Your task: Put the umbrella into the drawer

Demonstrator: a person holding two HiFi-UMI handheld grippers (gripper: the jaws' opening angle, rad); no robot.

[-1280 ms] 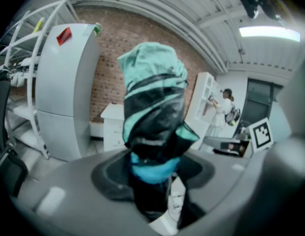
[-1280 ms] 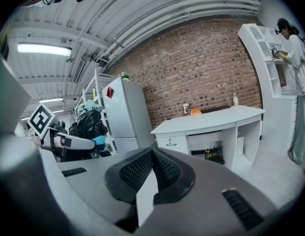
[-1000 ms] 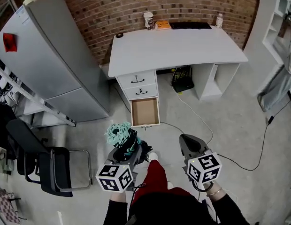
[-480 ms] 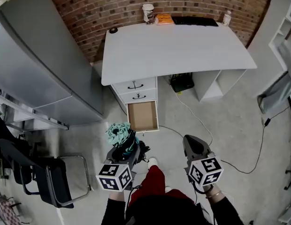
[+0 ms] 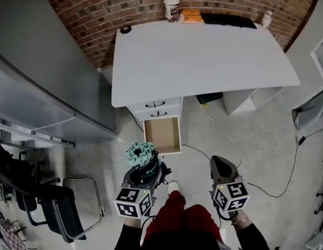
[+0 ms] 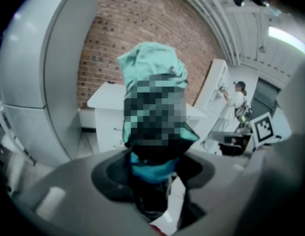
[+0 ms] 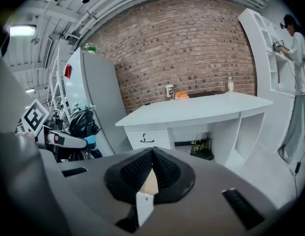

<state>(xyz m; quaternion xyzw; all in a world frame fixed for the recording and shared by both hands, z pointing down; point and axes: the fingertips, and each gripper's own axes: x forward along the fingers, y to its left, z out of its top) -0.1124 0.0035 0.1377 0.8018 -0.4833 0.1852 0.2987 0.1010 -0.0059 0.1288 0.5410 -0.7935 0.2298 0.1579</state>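
The left gripper has its jaws clamped on the bunched teal umbrella — the bundle pokes out ahead of the jaws, up off the floor and near the front of the open bottom drawer of the white desk. Over on the other side, the right gripper is pinched closed with nothing between its jaws — it hangs alongside the left one, well apart from the umbrella.

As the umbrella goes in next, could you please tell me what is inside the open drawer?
The drawer shows only a bare brown bottom, with nothing lying in it. Any rear part inside the desk is covered and cannot be seen.
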